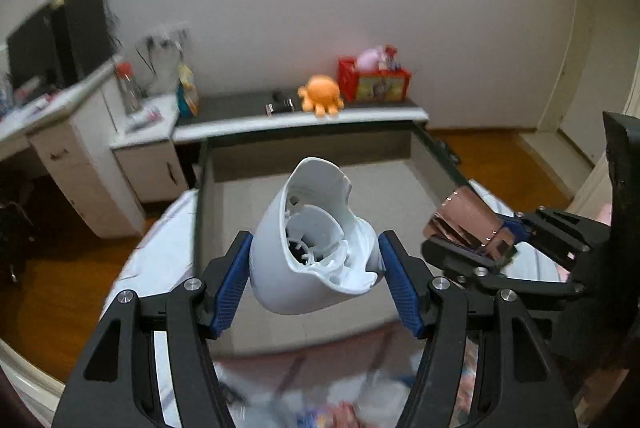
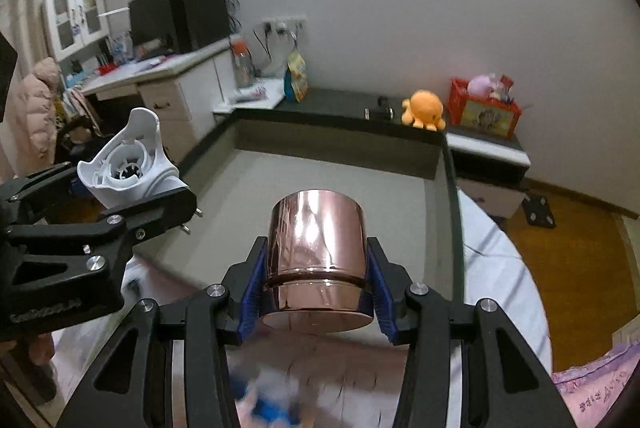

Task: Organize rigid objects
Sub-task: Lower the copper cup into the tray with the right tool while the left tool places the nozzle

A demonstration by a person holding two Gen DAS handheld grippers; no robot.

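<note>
Grey tray (image 2: 400,163) beyond both, dark shelf (image 2: 340,107) behind. Left hand-held gripper (image 1: 314,260) clenched on white cracked shell (image 1: 316,240); right hand-held gripper (image 2: 316,268) grasping shiny copper can (image 2: 318,260).

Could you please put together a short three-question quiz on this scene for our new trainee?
1. True or false: the left gripper is empty.
2. What does the right gripper hold? A) orange octopus toy B) shiny copper-coloured cylinder C) red box
3. Fill in: the orange octopus toy sits on the dark ledge beside a ____ box.

Key:
1. False; it is clamped on a white plastic shell.
2. B, the copper-coloured cylinder.
3. Red; the red box is just right of the toy.
</note>
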